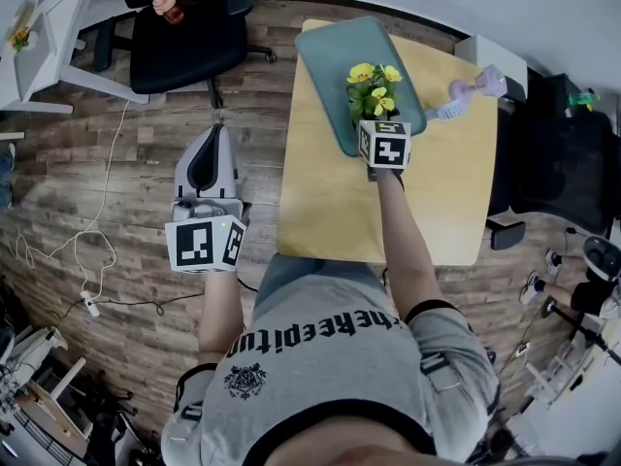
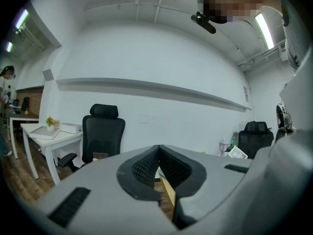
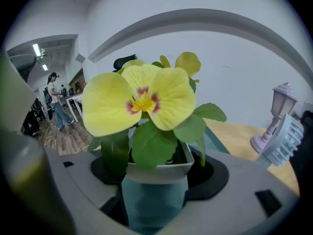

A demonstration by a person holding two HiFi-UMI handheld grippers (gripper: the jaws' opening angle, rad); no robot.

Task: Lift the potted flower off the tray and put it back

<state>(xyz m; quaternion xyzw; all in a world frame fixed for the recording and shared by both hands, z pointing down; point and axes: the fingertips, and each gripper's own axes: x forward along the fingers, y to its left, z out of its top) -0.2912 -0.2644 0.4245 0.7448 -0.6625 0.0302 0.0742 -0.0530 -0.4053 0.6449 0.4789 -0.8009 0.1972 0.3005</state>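
The potted flower [image 1: 374, 90], yellow blooms and green leaves in a small white pot, is at the near end of the teal tray [image 1: 330, 51] on the wooden table [image 1: 330, 212]. My right gripper [image 1: 377, 116] reaches it from the near side. In the right gripper view the pot [image 3: 156, 168] fills the gap of the right gripper [image 3: 156, 180], a pad against each side of its rim, with the teal tray [image 3: 151, 204] showing below. My left gripper [image 1: 215, 134] hangs over the floor left of the table, shut and holding nothing [image 2: 159, 153].
A purple lamp [image 1: 475, 87] and a pale fan-like object [image 1: 441, 113] lie on the table right of the tray. A black office chair [image 1: 184, 37] and a white desk [image 1: 39, 37] stand at the far left. More black chairs [image 1: 553, 163] stand to the right.
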